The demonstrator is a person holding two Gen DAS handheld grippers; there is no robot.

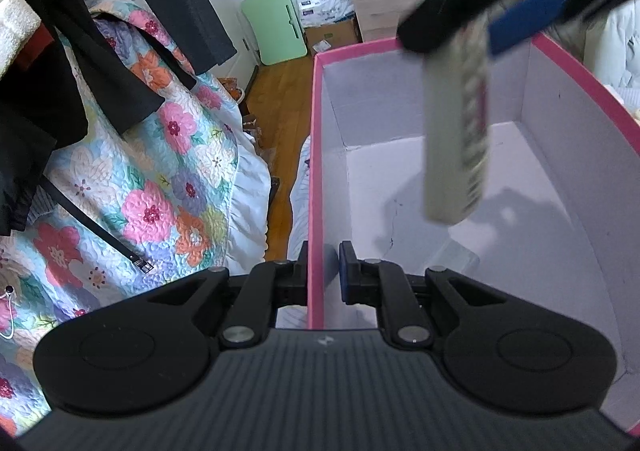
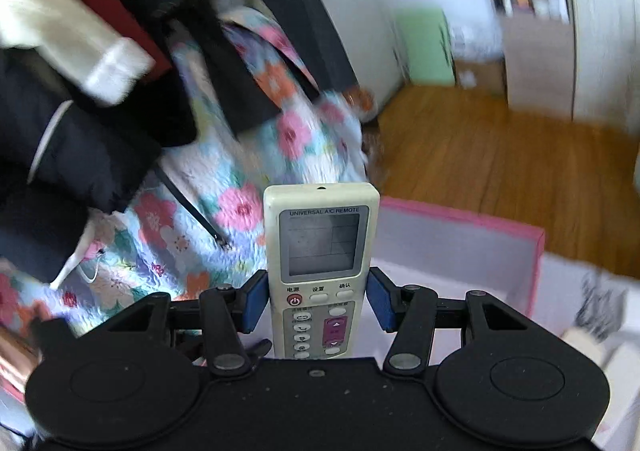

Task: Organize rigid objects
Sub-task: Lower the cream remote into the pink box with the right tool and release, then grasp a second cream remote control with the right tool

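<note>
Right wrist view: my right hand-held gripper (image 2: pixel 318 301) is gripping the white A/C remote (image 2: pixel 320 251) across its width, one blue pad on each long side at about the row of the power button. Its long axis is running straight out along the fingers, screen end forward, keypad end toward the camera. Beyond the tip, the pink-rimmed box (image 2: pixel 460 213) is lying ahead and to the right, with the floral quilt (image 2: pixel 192 251) to the left.

Left wrist view: the remote (image 1: pixel 456 147) is hanging screen end down over the open box (image 1: pixel 316 155), its lower tip above the pale, bare floor and clear of the walls, as far as I can judge. My right hand-held gripper (image 1: pixel 460 31) is coming in from the upper right. My left hand-held gripper (image 1: pixel 324 271) is nearly closed, pinching the left wall of the box, one finger outside, one inside.

Judgement: the carrying arm is already over the target, so the coming move is a descent along the remote's own axis, then a release. Tilting it flat first would suit the box floor better. Risk: the tip striking first and toppling against a wall.
</note>
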